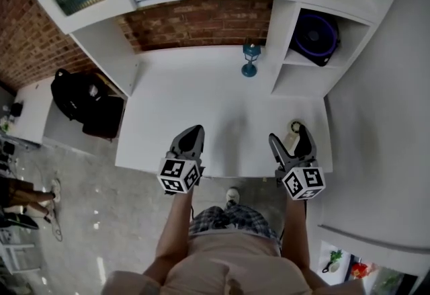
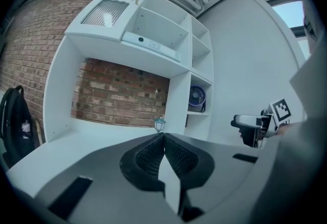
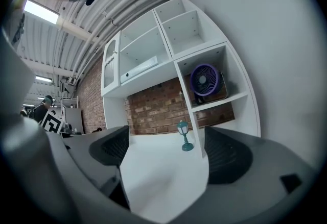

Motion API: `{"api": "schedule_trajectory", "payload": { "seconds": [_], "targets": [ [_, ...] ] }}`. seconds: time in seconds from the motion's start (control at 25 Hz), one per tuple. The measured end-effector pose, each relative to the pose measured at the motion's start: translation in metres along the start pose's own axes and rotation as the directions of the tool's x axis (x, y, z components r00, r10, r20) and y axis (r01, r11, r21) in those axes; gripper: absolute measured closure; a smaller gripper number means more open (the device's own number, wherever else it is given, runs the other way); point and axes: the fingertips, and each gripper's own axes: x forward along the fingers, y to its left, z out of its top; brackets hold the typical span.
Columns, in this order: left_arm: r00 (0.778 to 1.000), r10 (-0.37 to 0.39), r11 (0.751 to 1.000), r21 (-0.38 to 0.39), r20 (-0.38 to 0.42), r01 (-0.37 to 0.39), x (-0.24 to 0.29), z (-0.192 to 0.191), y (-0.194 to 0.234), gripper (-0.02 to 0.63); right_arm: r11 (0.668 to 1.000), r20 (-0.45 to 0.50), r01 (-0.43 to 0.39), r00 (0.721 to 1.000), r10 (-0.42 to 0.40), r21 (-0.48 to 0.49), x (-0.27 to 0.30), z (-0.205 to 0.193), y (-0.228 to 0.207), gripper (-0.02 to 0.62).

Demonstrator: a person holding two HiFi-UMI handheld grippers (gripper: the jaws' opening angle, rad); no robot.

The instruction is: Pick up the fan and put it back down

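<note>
L claw (image 1: 193, 130): pressed together, empty. R claw (image 1: 289, 134): spread, empty. Fan (image 1: 314, 37): shelf cubby (image 1: 295, 77), ahead-right of R claw. Lamp (image 1: 250, 58): table (image 1: 201, 99), ahead.

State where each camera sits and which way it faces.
Head view: on the head, looking steeply down at the desk; forearms, left gripper and right gripper show.
Left gripper view: behind its shut jaws, facing the shelving; right gripper shows at right.
Right gripper view: behind its open jaws, facing the fan.
All share the teal lamp.
</note>
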Motion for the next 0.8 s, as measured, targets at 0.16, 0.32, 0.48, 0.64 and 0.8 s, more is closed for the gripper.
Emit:
{"api": "schedule_trajectory", "payload": {
  "seconds": [0.16, 0.32, 0.48, 0.64, 0.8],
  "targets": [
    [1.0, -0.028, 1.0, -0.003, 0.006, 0.028, 0.018, 0.008, -0.001, 0.578, 1.0, 0.002, 0.027, 1.0, -0.027, -0.004, 0.002, 0.005, -0.006, 0.138],
    [0.996, -0.084, 0.996, 0.012, 0.009, 0.083, 0.042, 0.016, -0.011, 0.578, 0.998, 0.004, 0.064, 0.998, -0.064, -0.008, 0.004, 0.007, -0.014, 0.138],
    [0.99, -0.142, 0.99, 0.021, -0.012, 0.142, 0.065, 0.017, -0.022, 0.578, 0.993, -0.004, 0.114, 0.993, -0.114, -0.003, 0.005, 0.006, -0.026, 0.137],
    [0.979, -0.201, 0.979, 0.03, -0.046, 0.202, 0.087, 0.007, -0.034, 0.578, 0.985, -0.027, 0.174, 0.984, -0.174, 0.002, 0.006, -0.003, -0.042, 0.138],
    [0.964, -0.248, 0.968, 0.019, -0.093, 0.25, 0.111, -0.012, -0.046, 0.578, 0.971, -0.084, 0.237, 0.968, -0.235, 0.014, 0.009, -0.026, -0.062, 0.138]
  ]
}}
